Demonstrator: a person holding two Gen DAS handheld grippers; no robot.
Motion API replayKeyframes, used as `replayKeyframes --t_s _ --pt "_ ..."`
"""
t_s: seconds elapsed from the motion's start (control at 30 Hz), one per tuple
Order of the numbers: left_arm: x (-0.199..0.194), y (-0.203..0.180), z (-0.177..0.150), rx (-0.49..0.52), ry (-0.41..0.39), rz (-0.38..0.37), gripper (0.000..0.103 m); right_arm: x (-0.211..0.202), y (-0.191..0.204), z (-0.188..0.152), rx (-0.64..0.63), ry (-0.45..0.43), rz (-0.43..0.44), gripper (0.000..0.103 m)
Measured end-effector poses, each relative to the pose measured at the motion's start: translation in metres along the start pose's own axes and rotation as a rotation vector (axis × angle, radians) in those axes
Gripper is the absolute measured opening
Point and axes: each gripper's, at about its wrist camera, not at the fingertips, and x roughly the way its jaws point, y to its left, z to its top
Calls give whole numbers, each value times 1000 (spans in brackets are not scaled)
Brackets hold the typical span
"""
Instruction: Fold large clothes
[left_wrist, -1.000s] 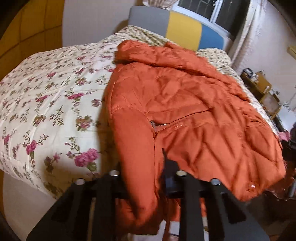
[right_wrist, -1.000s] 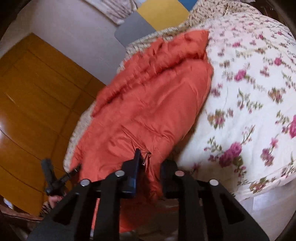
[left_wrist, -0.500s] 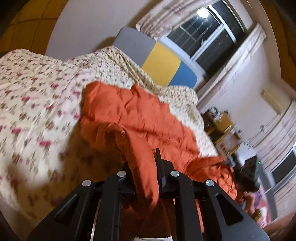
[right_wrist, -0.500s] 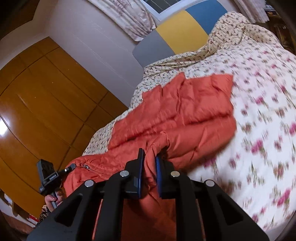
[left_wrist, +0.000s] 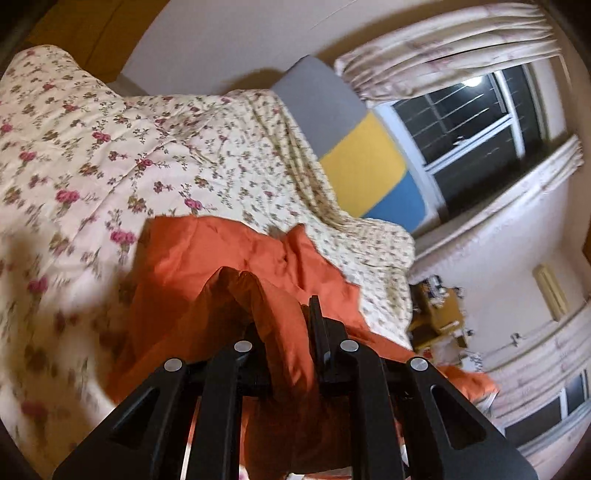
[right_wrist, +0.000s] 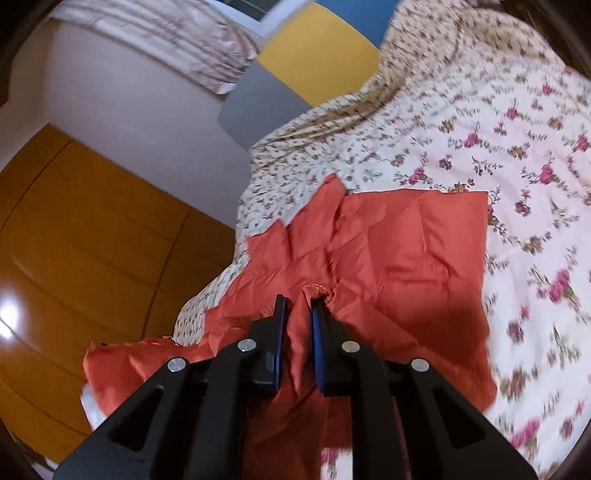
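Observation:
An orange puffer jacket (left_wrist: 229, 258) lies on a bed with a floral cover (left_wrist: 74, 158). My left gripper (left_wrist: 284, 314) is shut on a bunched fold of the jacket's lower edge, lifted above the bed; the cloth hides its left finger. In the right wrist view the same jacket (right_wrist: 406, 258) spreads flat toward the headboard. My right gripper (right_wrist: 297, 306) is shut on another fold of its hem, cloth pinched between the blue pads. The lifted part of the jacket hangs below both grippers, out of sight.
A grey, yellow and blue headboard (left_wrist: 354, 155) stands at the far end of the bed. A dark window (left_wrist: 480, 122) with curtains is at the right. Wooden wardrobe panels (right_wrist: 92, 258) line the bed's other side. A cluttered yellow side table (left_wrist: 439, 317) stands beyond the bed.
Both grippers closed on the jacket's lower edge, then rose and carried it toward the headboard. The jacket now covers less of the bed, and the left gripper has rolled.

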Motion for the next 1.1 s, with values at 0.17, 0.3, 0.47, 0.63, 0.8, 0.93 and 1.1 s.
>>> replayKeyframes --t_s 0.17,0.3,0.47,0.63,0.8,0.93,1.1 --pt "45 12 17 11 26 83 14 41 -37 29 101 46 -21 20" --pt "74 28 26 1 52 128 14 53 -64 41 180 4 9 35" --pt "94 44 27 -57 70 134 18 47 -84 52 226 -122 -8 64" --pt "78 50 32 -96 -1 32 55 15 -75 52 130 -252 -53 74" --pt "31 52 29 -95 -219 44 95 -12 -38 30 -88 -292 -131 85" --pt "10 55 14 -36 -267 132 98 -7 -16 7 -263 -239 -224 90" --pt "23 64 -11 46 -153 233 100 5 -30 -14 -227 -178 -284 100"
